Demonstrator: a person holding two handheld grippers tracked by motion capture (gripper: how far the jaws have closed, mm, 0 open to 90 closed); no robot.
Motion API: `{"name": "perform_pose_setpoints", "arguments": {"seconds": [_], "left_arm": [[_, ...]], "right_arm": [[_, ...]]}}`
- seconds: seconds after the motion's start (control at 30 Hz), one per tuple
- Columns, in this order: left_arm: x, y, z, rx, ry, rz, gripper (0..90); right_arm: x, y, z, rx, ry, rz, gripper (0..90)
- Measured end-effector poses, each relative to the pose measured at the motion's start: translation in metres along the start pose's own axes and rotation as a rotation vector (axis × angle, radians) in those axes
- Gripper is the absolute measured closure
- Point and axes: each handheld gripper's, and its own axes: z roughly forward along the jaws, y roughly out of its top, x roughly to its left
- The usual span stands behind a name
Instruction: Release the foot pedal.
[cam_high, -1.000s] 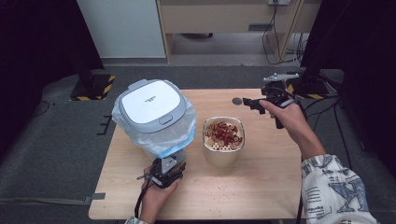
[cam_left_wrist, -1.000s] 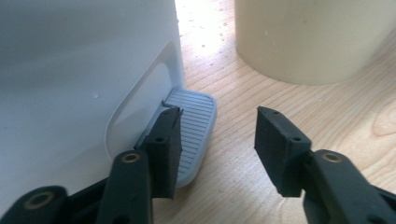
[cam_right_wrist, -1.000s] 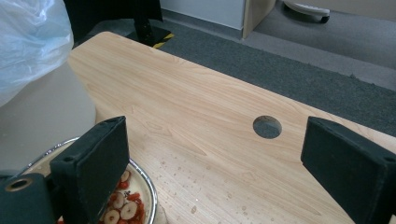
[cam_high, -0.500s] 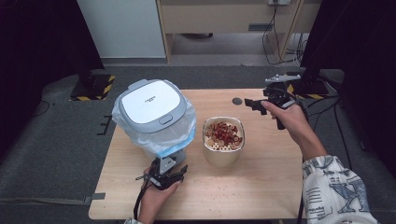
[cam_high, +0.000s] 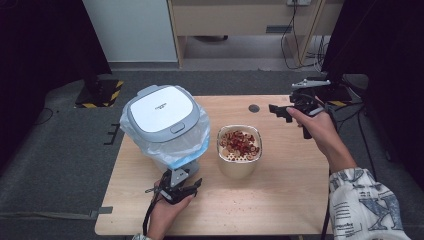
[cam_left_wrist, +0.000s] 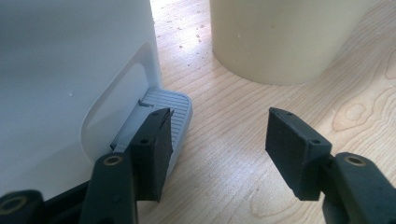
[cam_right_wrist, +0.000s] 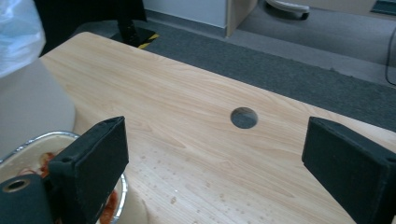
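While your left gripper (cam_left_wrist: 215, 140), just opening with nothing held, sits at the bin (cam_high: 165, 125) pedal (cam_left_wrist: 173, 109) near the table's (cam_high: 280, 200) front edge, a slipped press could tip the bowl (cam_high: 239, 150) beside it.

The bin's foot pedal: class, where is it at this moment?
In the left gripper view the grey foot pedal juts from the white bin's base onto the table, touching one jaw of the open left gripper, with the cream container beyond.
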Motion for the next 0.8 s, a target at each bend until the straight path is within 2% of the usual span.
{"name": "perform_pose_setpoints", "arguments": {"seconds": [0.23, 0.6, 0.67, 0.8], "left_arm": [[0.0, 0.0, -0.002, 0.005, -0.014, 0.005, 37.1], [-0.006, -0.004, -0.01, 0.003, -0.044, 0.027, 34.2], [-0.006, -0.004, -0.01, 0.011, -0.053, 0.042, 33.5], [-0.006, -0.005, -0.01, 0.016, -0.055, 0.037, 31.9]], "right_arm": [[-0.013, -0.009, -0.004, -0.004, -0.037, 0.042, 7.4], [-0.023, -0.021, -0.006, -0.007, -0.054, 0.056, 6.9], [-0.023, -0.023, -0.006, -0.005, -0.053, 0.058, 6.7], [-0.024, -0.028, -0.005, -0.005, -0.057, 0.062, 6.6]]}}
